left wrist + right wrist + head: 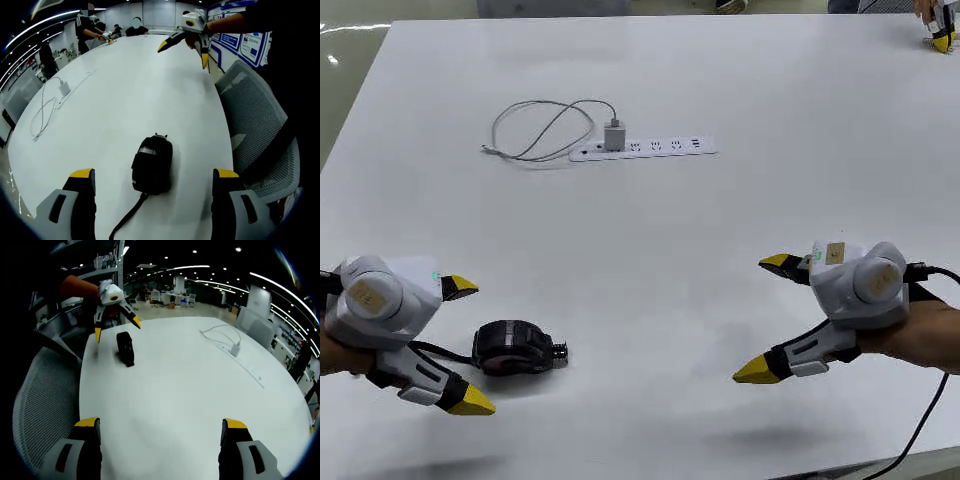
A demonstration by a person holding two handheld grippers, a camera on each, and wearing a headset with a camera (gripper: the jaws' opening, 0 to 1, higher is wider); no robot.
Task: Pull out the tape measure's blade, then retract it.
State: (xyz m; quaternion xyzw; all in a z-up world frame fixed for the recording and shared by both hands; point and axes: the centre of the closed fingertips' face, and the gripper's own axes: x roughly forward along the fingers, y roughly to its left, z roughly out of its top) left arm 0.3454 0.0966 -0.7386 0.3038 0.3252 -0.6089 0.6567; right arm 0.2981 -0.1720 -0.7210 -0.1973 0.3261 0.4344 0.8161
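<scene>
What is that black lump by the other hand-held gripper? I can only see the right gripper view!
Observer: It's the tape measure. The left gripper view shows it lying just ahead of the left hand-held gripper, between its open jaws and touching neither.
Operator: Is the blade sticking out?
Observer: No. In the head view just the small end hook shows at the case, pointing toward the right hand-held gripper.
Operator: Is anything tied to it?
Observer: Yes, a black strap trails from its back end toward the left hand-held gripper.
</scene>
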